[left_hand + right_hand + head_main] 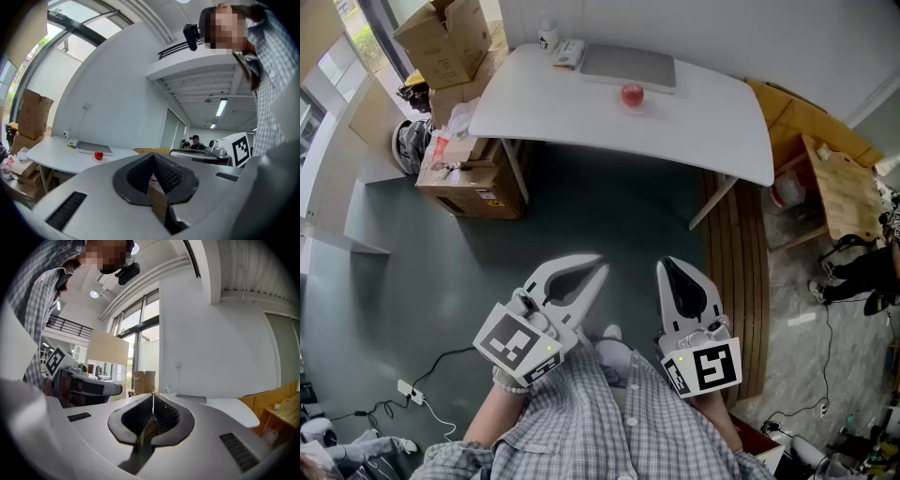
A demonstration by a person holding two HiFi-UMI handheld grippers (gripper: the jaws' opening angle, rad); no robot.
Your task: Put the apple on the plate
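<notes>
A red apple [632,94] rests on the white table [581,117] far ahead, and a small pale plate [635,106] seems to lie under it. The left gripper view shows the same apple [98,155] small and distant. My left gripper [598,268] and my right gripper [664,268] hover side by side over the grey floor, well short of the table. Both are shut with nothing between the pads. In their own views the left gripper [153,155] and the right gripper [153,394] each show jaws closed together.
A grey laptop [628,66], a cup [547,34] and a small box [569,53] sit at the table's back. Cardboard boxes [471,183] stand left of it. Wooden planks [737,272] and a wooden desk [844,187] lie to the right. A power strip [411,392] trails on the floor.
</notes>
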